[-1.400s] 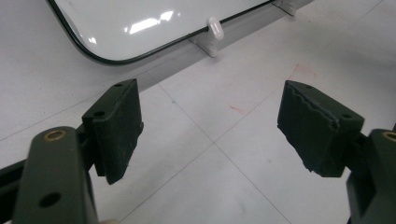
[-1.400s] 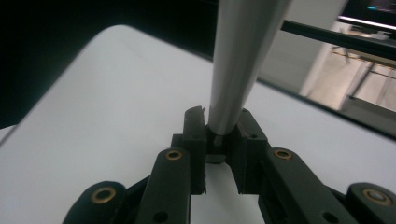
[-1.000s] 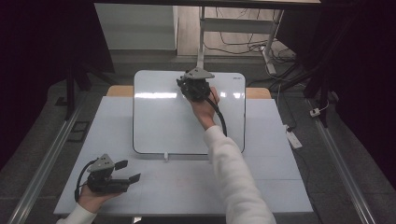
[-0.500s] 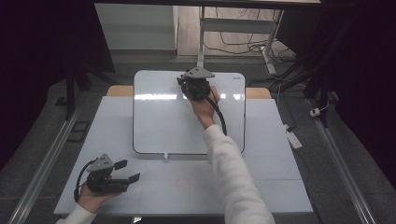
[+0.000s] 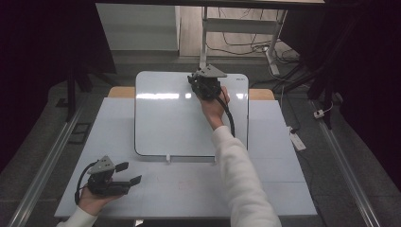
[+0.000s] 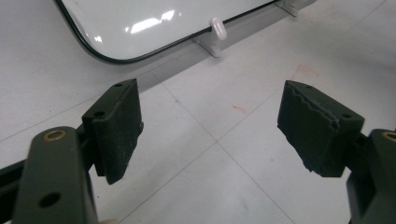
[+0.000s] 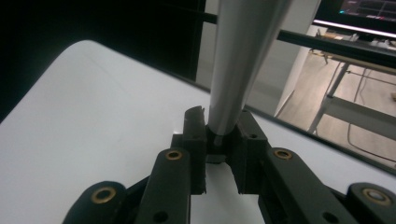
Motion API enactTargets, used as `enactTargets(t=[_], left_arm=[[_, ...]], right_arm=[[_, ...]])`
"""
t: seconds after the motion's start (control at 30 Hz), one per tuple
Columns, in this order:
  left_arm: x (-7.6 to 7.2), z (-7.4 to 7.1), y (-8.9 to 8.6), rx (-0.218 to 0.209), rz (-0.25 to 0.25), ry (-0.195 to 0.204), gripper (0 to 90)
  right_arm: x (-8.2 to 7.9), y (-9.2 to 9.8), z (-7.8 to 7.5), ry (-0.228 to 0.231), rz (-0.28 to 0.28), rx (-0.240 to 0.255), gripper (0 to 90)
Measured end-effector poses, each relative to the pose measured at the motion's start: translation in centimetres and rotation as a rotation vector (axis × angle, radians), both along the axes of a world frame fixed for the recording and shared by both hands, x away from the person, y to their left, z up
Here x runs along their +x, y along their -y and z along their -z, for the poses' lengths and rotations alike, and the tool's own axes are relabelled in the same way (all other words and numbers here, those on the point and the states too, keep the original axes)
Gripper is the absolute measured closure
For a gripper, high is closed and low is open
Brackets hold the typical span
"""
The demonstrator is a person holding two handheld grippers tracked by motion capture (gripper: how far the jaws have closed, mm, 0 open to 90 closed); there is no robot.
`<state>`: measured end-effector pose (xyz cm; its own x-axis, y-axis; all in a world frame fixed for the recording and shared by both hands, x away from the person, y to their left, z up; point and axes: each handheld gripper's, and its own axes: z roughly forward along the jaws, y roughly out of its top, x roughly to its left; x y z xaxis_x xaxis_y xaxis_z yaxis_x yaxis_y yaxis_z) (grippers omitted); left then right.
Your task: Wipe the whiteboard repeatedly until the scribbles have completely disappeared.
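A white whiteboard (image 5: 170, 118) with a dark rim lies on the table's far half. My right gripper (image 5: 204, 86) hovers over its far edge, held by a hand in a white sleeve. In the right gripper view the jaws stand close together on a small dark object (image 7: 216, 148); I cannot tell what it is. A grey metal pole (image 7: 236, 60) rises just behind it. My left gripper (image 5: 126, 180) rests at the table's near left corner, open, with nothing between its pads (image 6: 116, 128). The whiteboard's near corner (image 6: 140, 28) lies ahead of it.
The white table (image 5: 179, 189) has faint red marks (image 6: 303, 70) on its panels. Small white clips (image 6: 217, 29) sit at the board's near edge. Metal rails (image 5: 42, 161) run along both sides. Cables (image 5: 250, 42) and a desk frame lie on the floor beyond.
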<state>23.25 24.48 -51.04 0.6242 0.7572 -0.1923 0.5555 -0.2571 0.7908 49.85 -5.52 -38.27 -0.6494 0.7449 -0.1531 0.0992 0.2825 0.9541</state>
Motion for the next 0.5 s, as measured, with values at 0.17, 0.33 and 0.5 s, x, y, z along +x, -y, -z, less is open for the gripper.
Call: enactTargets(t=[0.17,0.33,0.5], left_arm=[[0.0,0.0,0.0,0.002,-0.003,-0.002,22.3],[-0.1,0.0,0.0,0.0,-0.003,0.0,22.3],[0.0,0.0,0.0,-0.001,-0.003,0.003,22.3]], right_arm=[[-1.3,-2.5,1.3,-0.009,-0.108,-0.082,77.1],[-2.0,-2.2,1.6,-0.014,-0.112,-0.082,77.1],[-2.0,1.4,0.5,-0.023,-0.049,-0.005,77.1]])
